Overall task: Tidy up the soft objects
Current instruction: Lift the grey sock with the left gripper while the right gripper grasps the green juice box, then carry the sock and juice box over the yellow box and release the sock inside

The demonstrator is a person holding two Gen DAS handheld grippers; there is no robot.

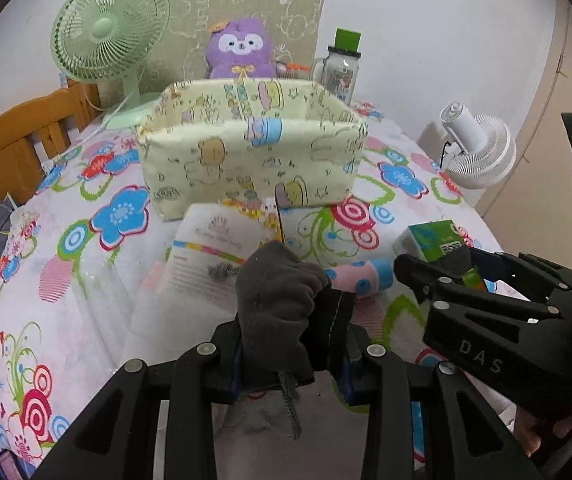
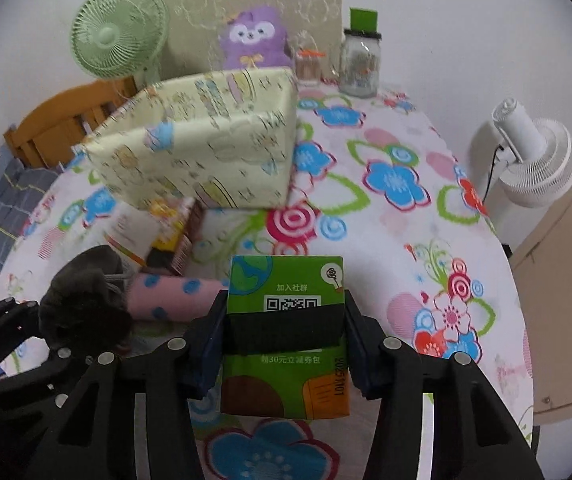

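While both claws have a load and the fabric basket (image 1: 246, 148) stands open-topped toward the far edge of the bench (image 1: 86, 280), the risk lies in the carry. The left claw (image 1: 286, 344) is clenched on a dark grey sock (image 1: 274, 292), bunched and limp, with a loose end drooping below the jaws; that tail could snag on the basket's rim or slide out, since knitted cloth gives under pressure. The right claw (image 2: 286, 332) grips a green tissue pack (image 2: 286, 320) across its width, its jaws pressing both sides. The wrapper looks glossy and slick, and the pack is a soft rectangular block, so a squeeze could buckle it and let it slip. The two claws sit close side by side and could knock together.

A pink sock with blue dots (image 1: 359, 276), rolled into a short cylinder, lies on the flowered cloth between them, and a white plastic-wrapped pack (image 1: 214, 252) lies just before the basket. The basket's padded walls look floppy and may fold inward if bumped.
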